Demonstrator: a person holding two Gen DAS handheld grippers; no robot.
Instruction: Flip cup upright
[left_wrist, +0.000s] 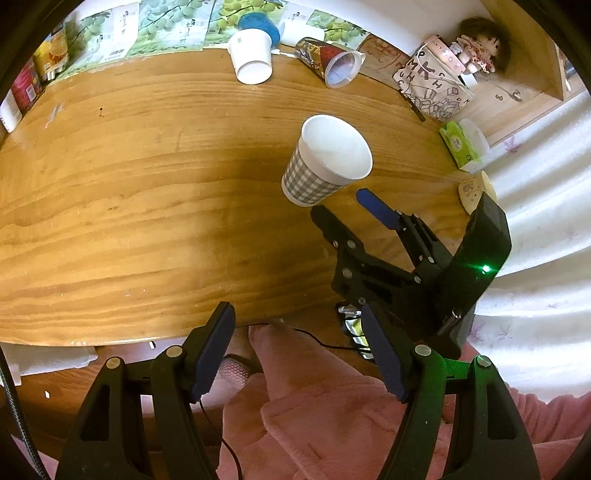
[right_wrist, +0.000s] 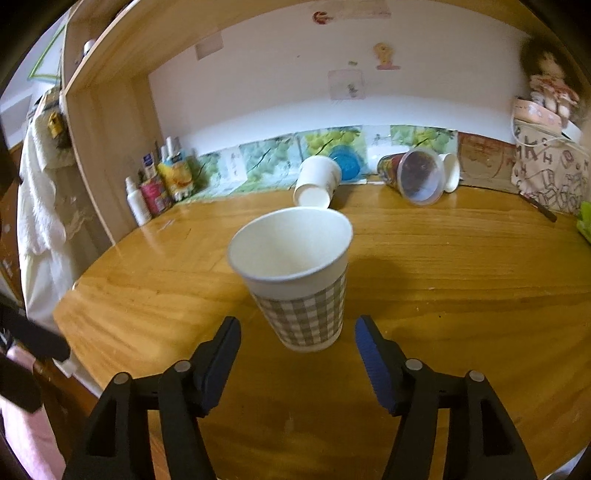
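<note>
While the checked paper cup (right_wrist: 299, 280) stands upright on the wooden bench (right_wrist: 461, 295), mouth up and base flat on the boards, the right gripper (right_wrist: 297, 354) sits just behind it with its fingers spread wide, one on either side of the cup's lower wall and neither touching it. Seen from the left wrist view, the same cup (left_wrist: 327, 160) stands toward the bench's right side, with the right gripper (left_wrist: 341, 206) close against its near side and the rounded right edge of the bench (left_wrist: 110, 221) not far beyond.

Left of the cup lies a broad bare stretch of wood that runs to the curved near edge. The left gripper (left_wrist: 299, 354) hangs over that near edge, above a pink garment (left_wrist: 332, 417), its fingers spread apart and holding nothing; it is well apart from the cup.

Along the back edge, against the wall, a white cup (right_wrist: 317, 181) lies on its side with its mouth facing forward, and a printed cup (right_wrist: 413, 175) lies on its side to the right of it. Open bench separates both from the checked cup. Bottles (right_wrist: 155, 188) crowd the back left corner, and a patterned bag (right_wrist: 550, 177) stands at the back right, with a green wipes pack (left_wrist: 461, 144) near the right edge.
</note>
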